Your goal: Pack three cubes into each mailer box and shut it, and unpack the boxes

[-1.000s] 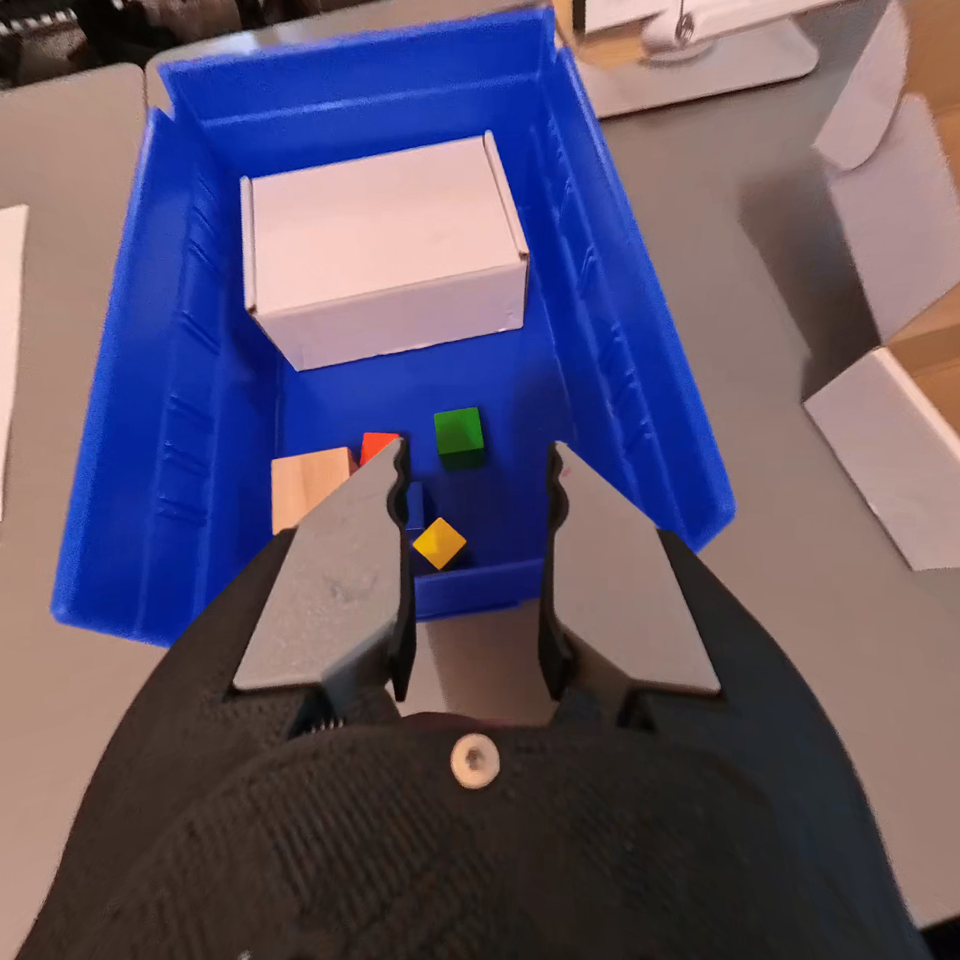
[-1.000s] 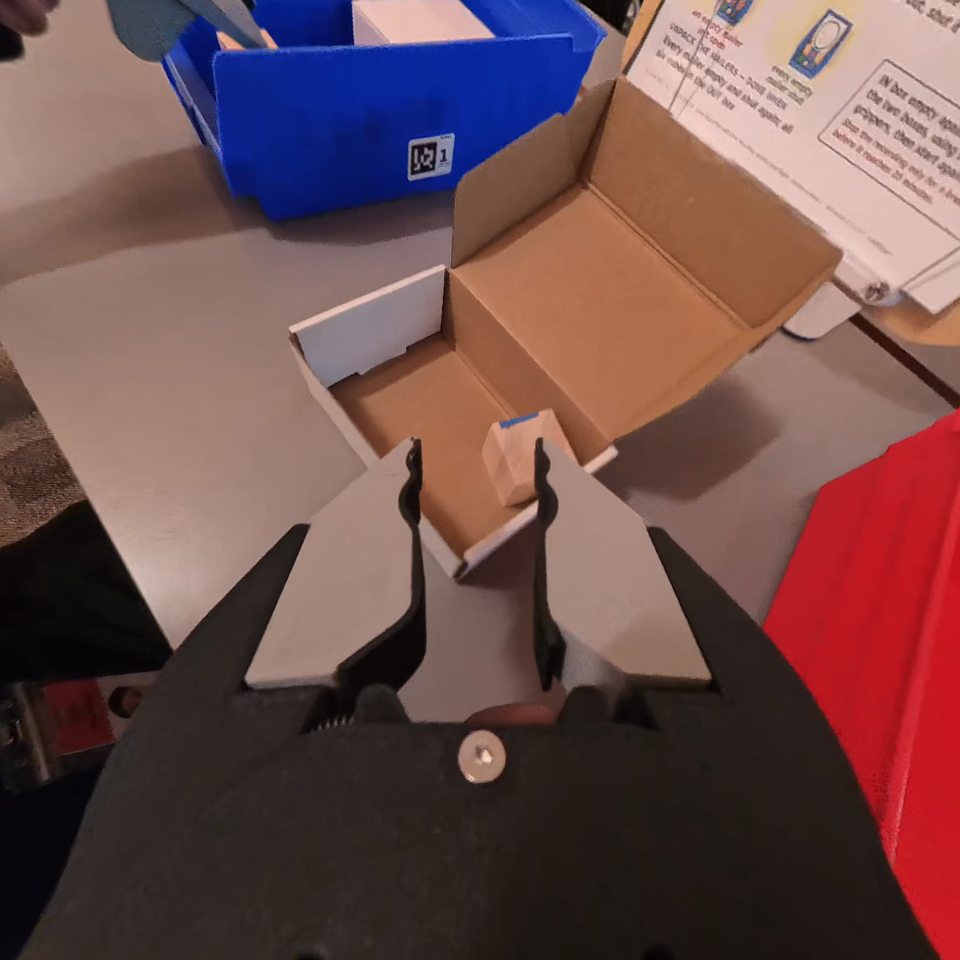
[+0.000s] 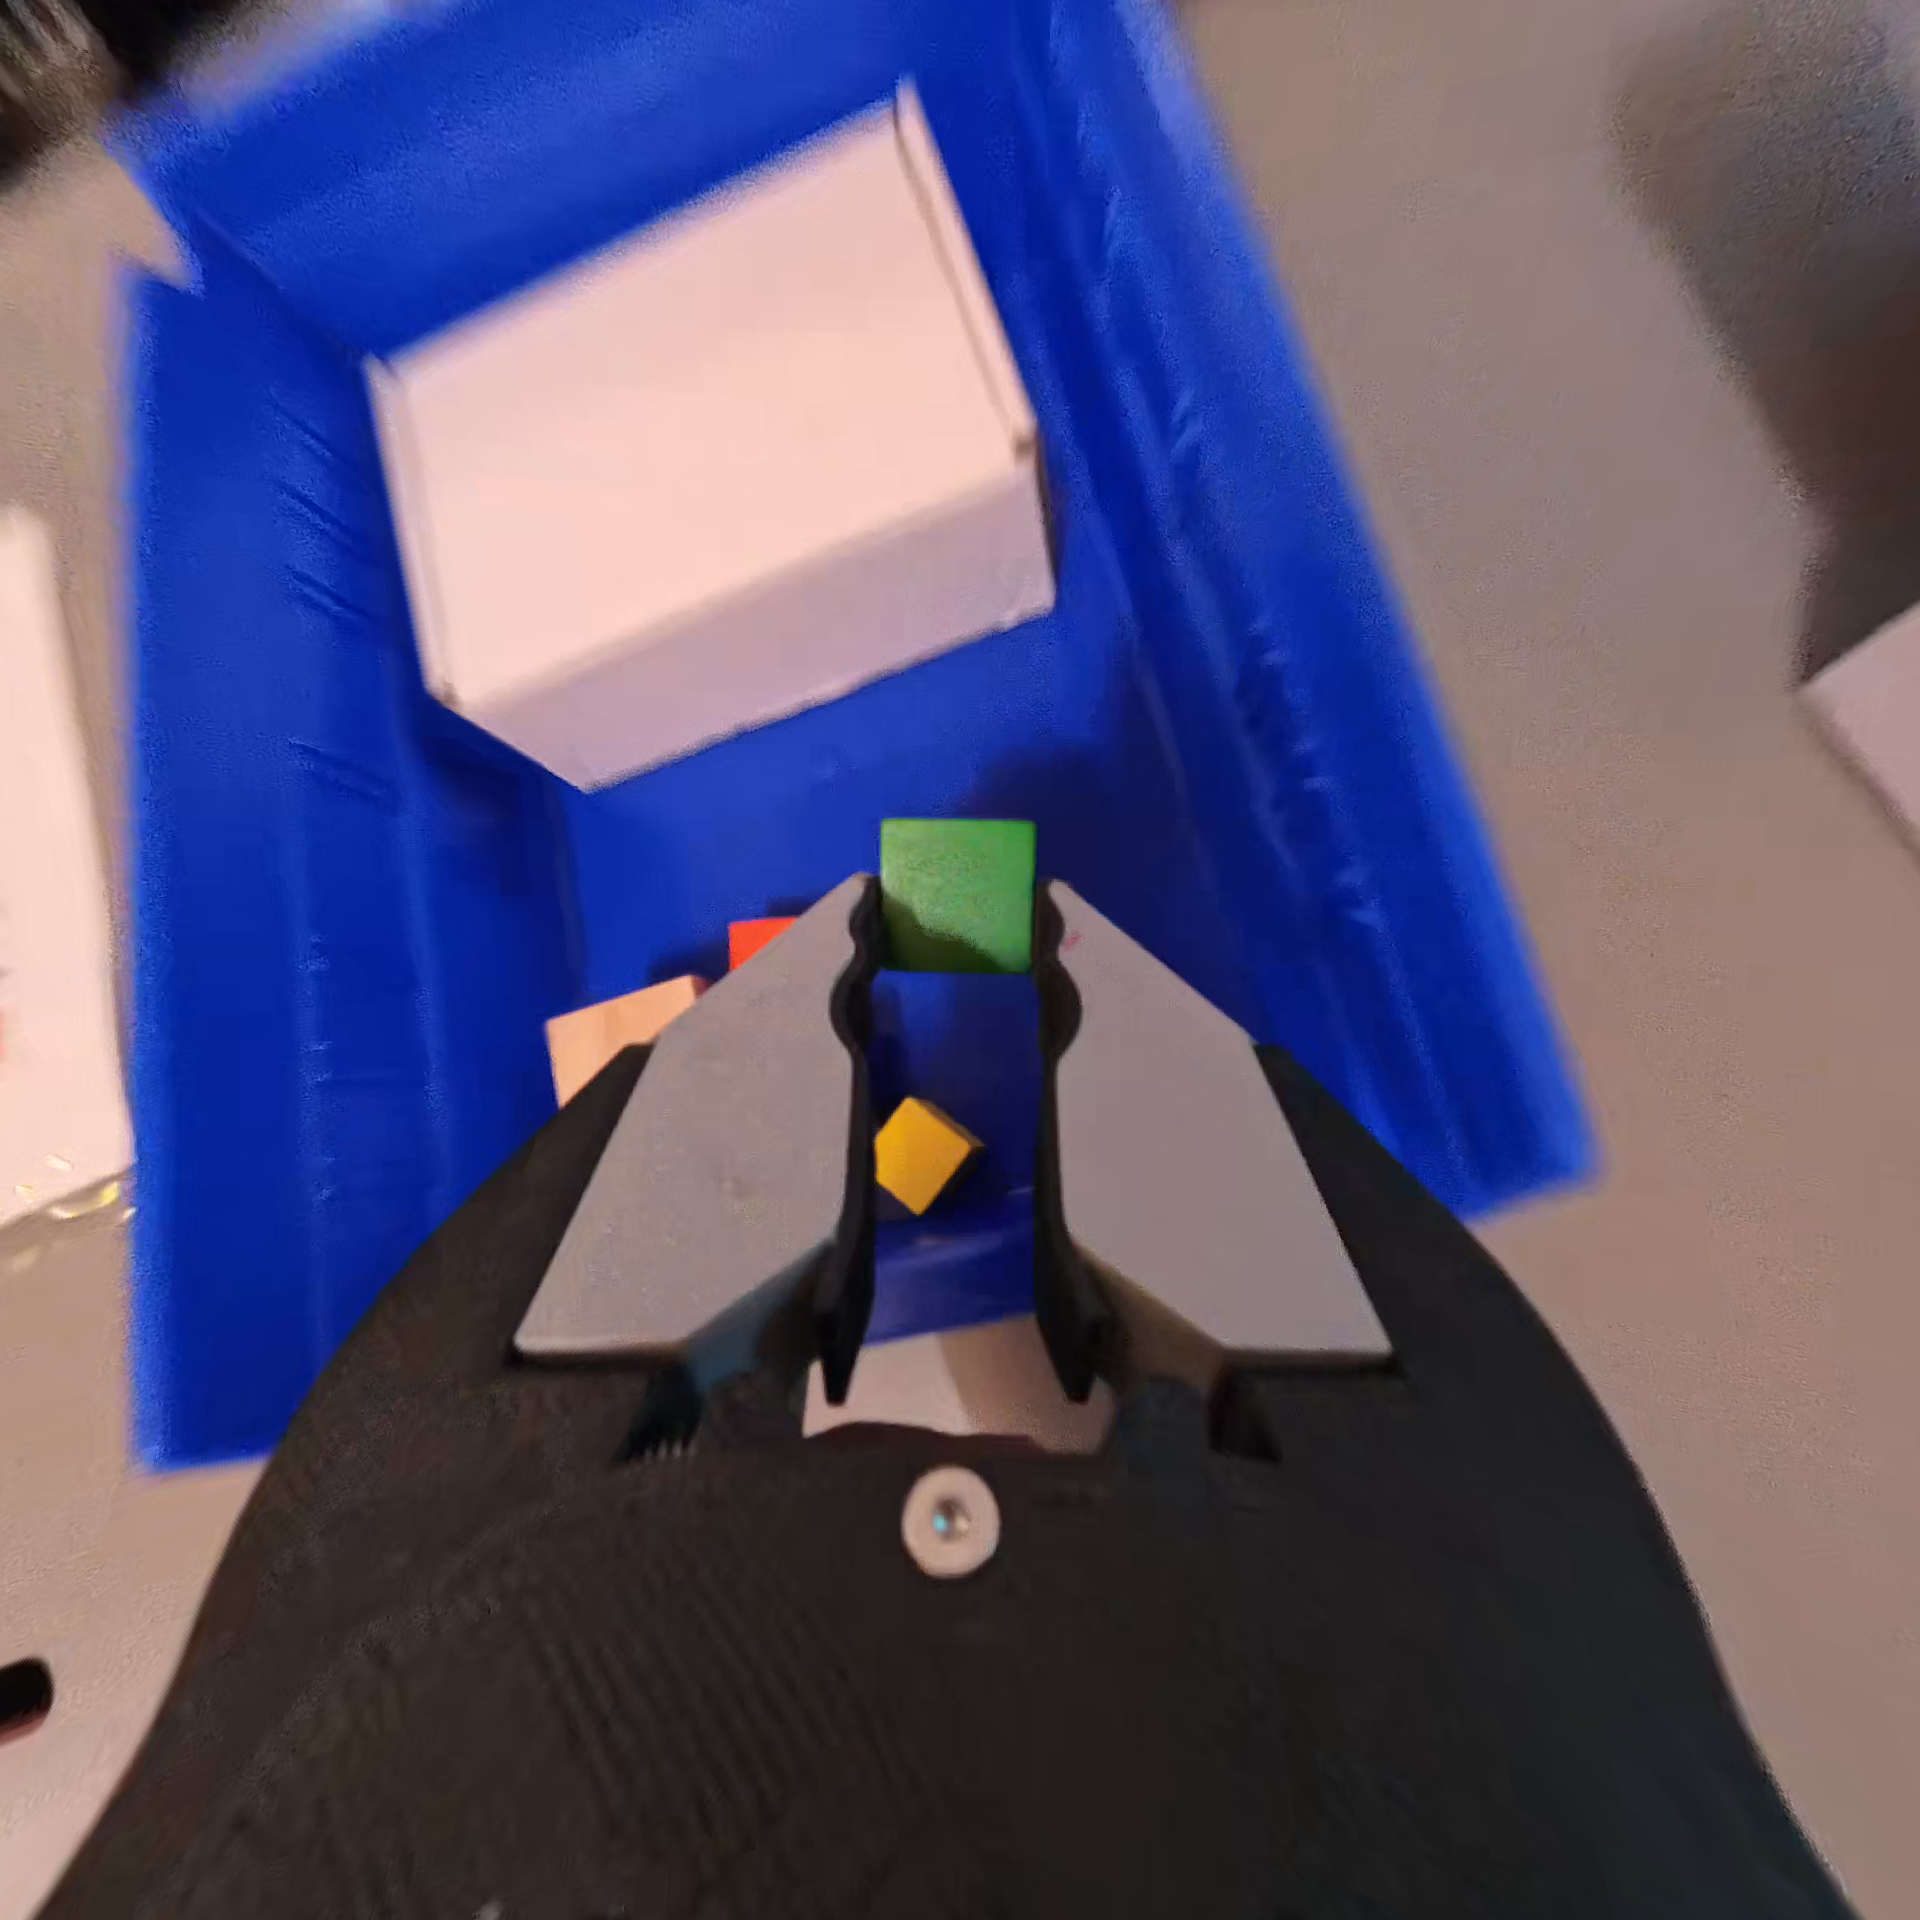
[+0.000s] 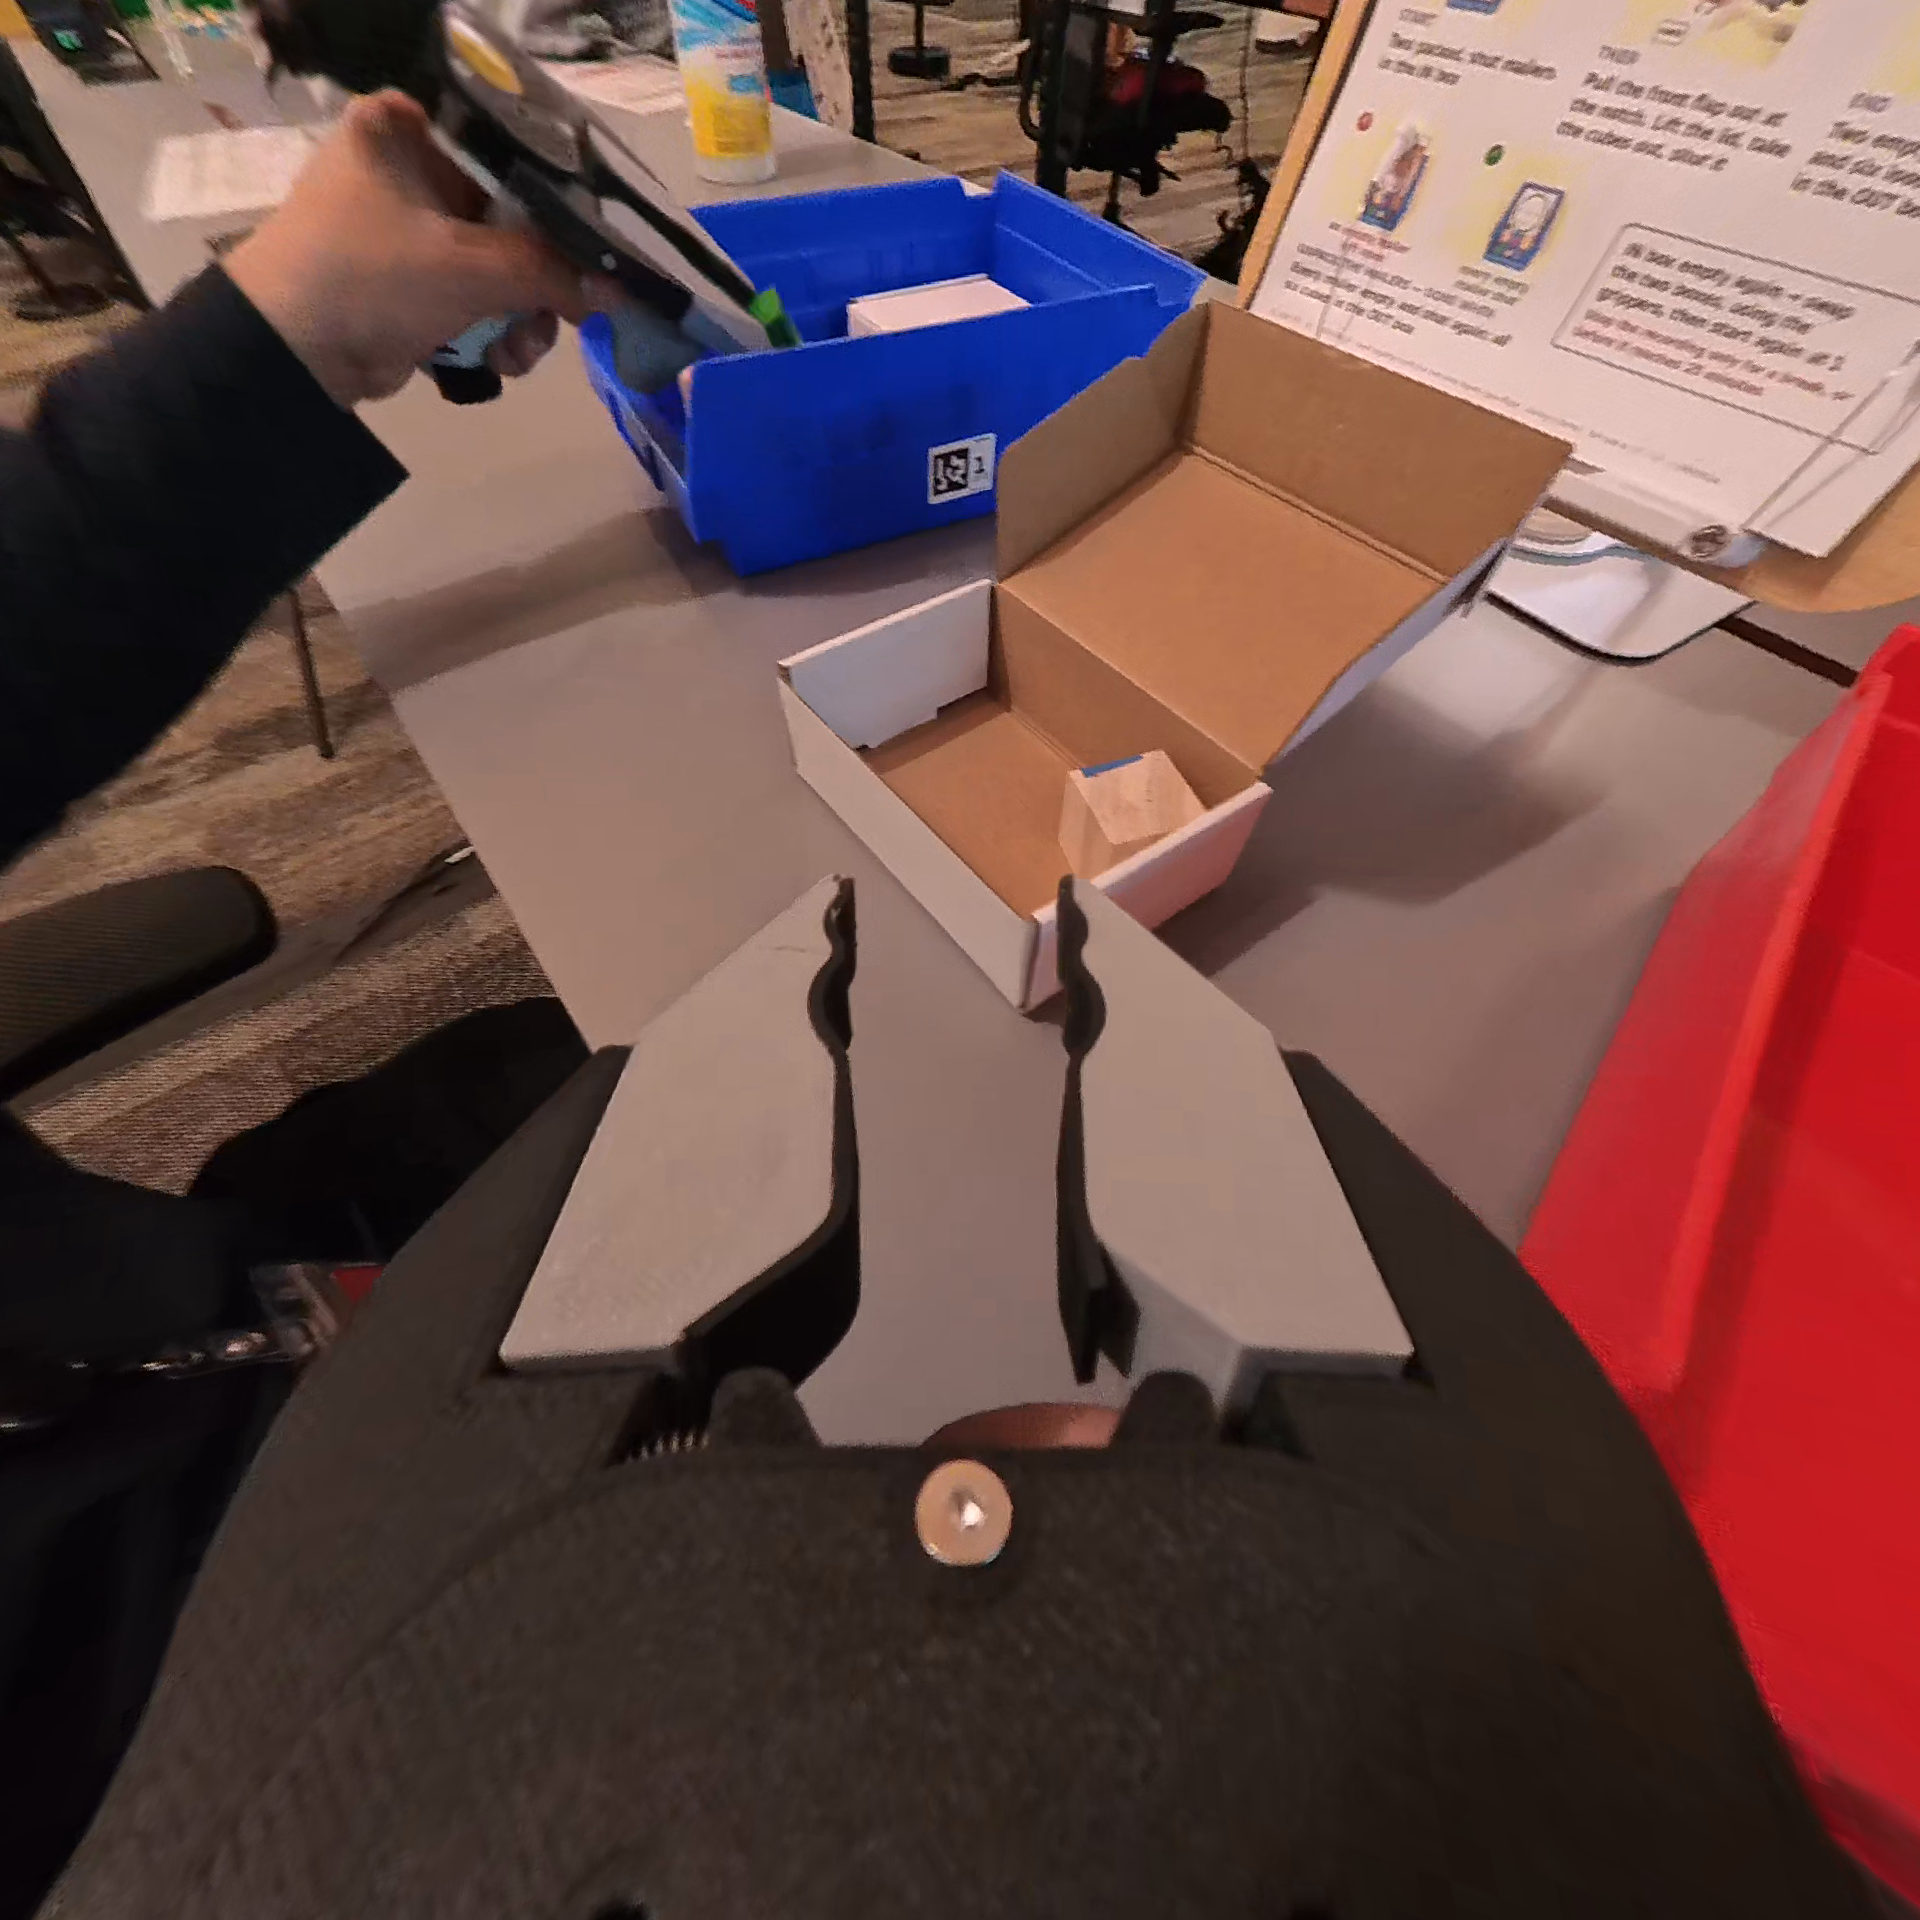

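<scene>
Gripping a green cube point(image 3: 956, 894) at their tips, my left tongs point(image 3: 956, 925) hang over the blue bin point(image 3: 260, 831); a shut white mailer point(image 3: 707, 436) sits at its far end. Right tongs point(image 4: 956, 935) gape empty, near the open mailer point(image 4: 904, 675) on the worktop point(image 4: 582, 707), one wooden cube point(image 4: 1122, 821) inside.

Left wrist view was heavily motion-blurred: blue bin point(image 3: 260, 831) and white box point(image 3: 707, 468) smeared, worst toward 12 and 3 o'clock; only the green cube point(image 3: 956, 894) and gripper fingers point(image 3: 727, 1122) stayed fairly crisp. Right wrist view was sharper, evenly lit indoors; the open mailer point(image 4: 1195, 665) cast a soft shadow toward 3 o'clock. Hand point(image 4: 384, 249) at 10 o'clock was blurred. Fisheye bending showed at the edges.
</scene>
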Available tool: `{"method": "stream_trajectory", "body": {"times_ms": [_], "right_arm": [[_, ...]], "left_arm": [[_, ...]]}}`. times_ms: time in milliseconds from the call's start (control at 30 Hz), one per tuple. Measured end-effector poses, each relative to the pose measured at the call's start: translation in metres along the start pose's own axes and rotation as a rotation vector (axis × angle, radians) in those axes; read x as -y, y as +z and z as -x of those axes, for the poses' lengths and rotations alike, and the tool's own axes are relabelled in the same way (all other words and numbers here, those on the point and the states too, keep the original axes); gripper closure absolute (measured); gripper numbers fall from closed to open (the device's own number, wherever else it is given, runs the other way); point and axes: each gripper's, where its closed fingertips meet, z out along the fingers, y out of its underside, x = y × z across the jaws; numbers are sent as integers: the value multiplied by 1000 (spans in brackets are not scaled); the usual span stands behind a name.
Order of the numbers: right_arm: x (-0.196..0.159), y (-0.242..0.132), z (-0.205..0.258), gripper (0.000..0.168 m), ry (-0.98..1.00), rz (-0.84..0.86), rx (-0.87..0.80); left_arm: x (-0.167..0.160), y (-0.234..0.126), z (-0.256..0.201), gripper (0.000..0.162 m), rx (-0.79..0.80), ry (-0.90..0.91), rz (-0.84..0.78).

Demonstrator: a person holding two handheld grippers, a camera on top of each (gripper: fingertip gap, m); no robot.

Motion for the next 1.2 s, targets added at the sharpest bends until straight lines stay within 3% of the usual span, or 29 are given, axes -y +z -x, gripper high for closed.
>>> {"method": "stream_trajectory", "body": {"times_ms": [100,267,367,433,633,733,933,1033,1067,1100,1200], "right_arm": [[7,7,12,131,56,-16,75],[41,29,49,125,154,-76,276],[63,46,67,124,156,-86,318],[73,57,75,122,147,-82,320],[80,80,85,125,197,-56,347],[82,83,92,142,225,-63,410],[78,95,85,144,187,-21,359],[80,102,61,144,141,-8,234],[79,104,45,144,105,5,154],[75,107,29,144,69,35,88],[50,124,2,144,6,196,5]], "left_arm": [[24,-50,-38,136,-42,80,-266],[57,-131,-143,136,-44,505,-673],[65,-160,-198,136,-31,730,-795],[68,-172,-226,136,-65,772,-852],[64,-166,-244,136,-43,842,-851],[63,-164,-245,136,-35,858,-843],[61,-151,-241,136,-2,872,-794],[59,-145,-230,138,-40,813,-745],[57,-145,-223,147,-51,795,-741],[55,-147,-216,156,-72,774,-742],[52,-149,-182,159,-84,664,-708]]}}
